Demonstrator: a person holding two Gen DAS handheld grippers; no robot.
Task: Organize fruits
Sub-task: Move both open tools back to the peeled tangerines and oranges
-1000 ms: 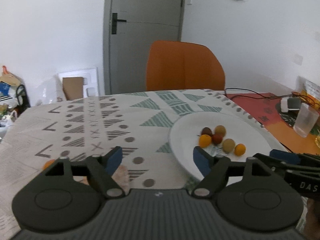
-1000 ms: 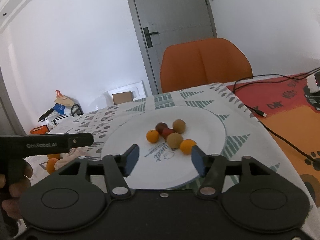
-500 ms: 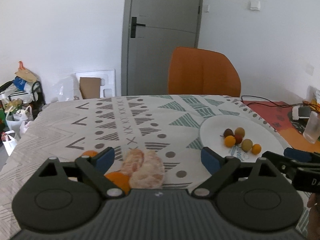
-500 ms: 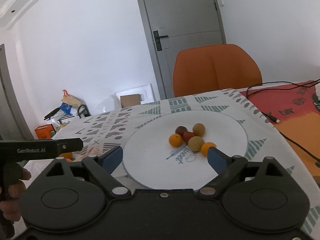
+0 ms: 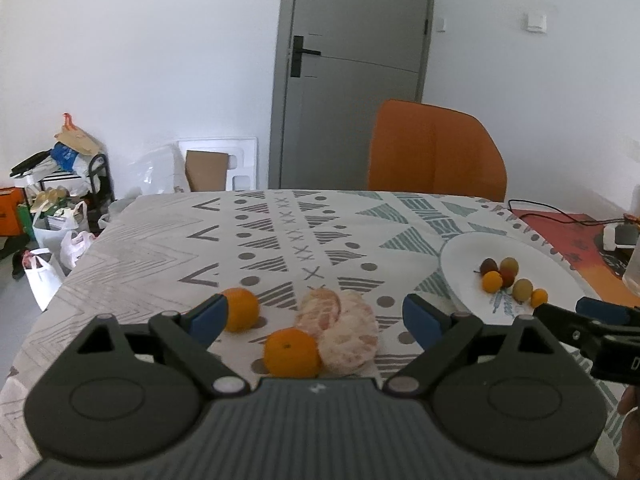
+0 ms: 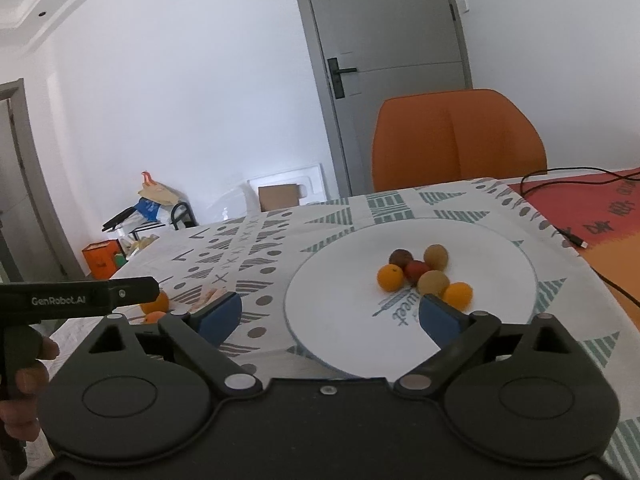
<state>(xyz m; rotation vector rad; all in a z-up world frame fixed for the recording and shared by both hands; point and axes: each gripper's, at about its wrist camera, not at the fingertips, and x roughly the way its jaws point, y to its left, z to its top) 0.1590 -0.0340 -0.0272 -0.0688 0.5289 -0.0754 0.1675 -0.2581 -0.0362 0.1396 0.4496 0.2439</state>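
My left gripper [image 5: 316, 316] is open and empty above the patterned tablecloth. Between and just beyond its fingers lie a whole orange [image 5: 292, 353], a peeled orange [image 5: 348, 332] and a second whole orange [image 5: 240, 309] at the left fingertip. A white plate [image 5: 460, 276] at the right holds several small fruits [image 5: 508, 278]. My right gripper [image 6: 330, 316] is open and empty, over the near rim of that plate [image 6: 332, 312], with the small fruits [image 6: 424, 274] just beyond its right fingertip. The oranges [image 6: 158, 306] show partly behind the left gripper body.
An orange chair [image 5: 436, 152] stands at the table's far side before a grey door [image 5: 352, 72]. A red mat with cables [image 6: 580, 208] lies right of the plate. A clear cup [image 5: 634, 276] stands at the far right. Bags and boxes [image 5: 52, 208] crowd the floor at left.
My left gripper has drawn back and swung left, bringing the oranges into view between its fingers. Both grippers have opened wider. The right gripper has drawn back slightly from the plate.
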